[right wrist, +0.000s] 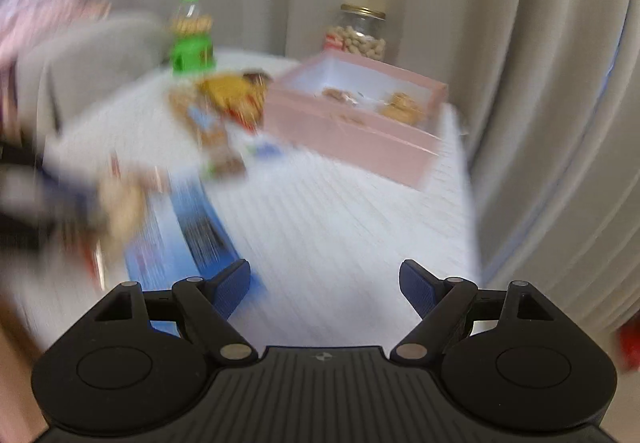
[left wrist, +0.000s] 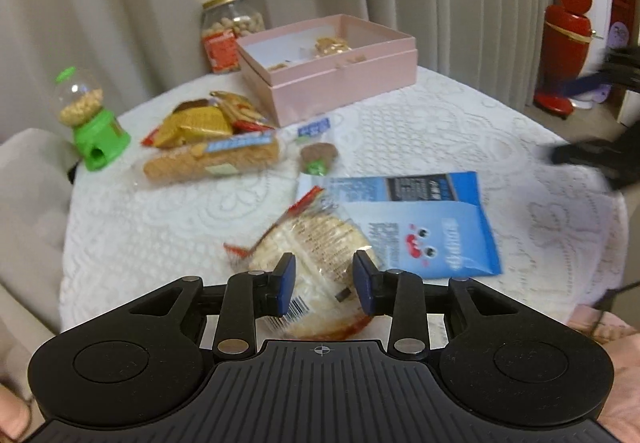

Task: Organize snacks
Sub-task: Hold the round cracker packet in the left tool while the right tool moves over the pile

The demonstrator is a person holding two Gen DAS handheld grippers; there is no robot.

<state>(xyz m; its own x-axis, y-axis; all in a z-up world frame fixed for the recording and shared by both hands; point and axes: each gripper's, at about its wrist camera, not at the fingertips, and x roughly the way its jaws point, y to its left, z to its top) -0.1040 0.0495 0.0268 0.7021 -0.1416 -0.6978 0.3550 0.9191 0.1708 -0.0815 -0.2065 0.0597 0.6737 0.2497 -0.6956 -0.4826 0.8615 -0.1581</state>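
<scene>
My left gripper [left wrist: 325, 277] is shut on a clear packet of pale round crackers [left wrist: 310, 243] and holds it just above the table. A blue snack bag [left wrist: 420, 219] lies flat to its right. A pink box [left wrist: 332, 61] with a few snacks inside stands at the back; it also shows in the right wrist view [right wrist: 352, 123]. A pile of biscuit packs [left wrist: 208, 139] lies to the box's left. My right gripper [right wrist: 326, 289] is open and empty above the white tablecloth [right wrist: 340, 211], next to the blue bag [right wrist: 188, 235]. The right wrist view is blurred.
A green candy dispenser [left wrist: 94, 123] stands at the table's left edge. A peanut jar [left wrist: 230, 31] stands behind the box. A small chocolate snack [left wrist: 318, 159] lies mid-table. Curtains hang behind. A red bin [left wrist: 566, 43] stands on the floor at right.
</scene>
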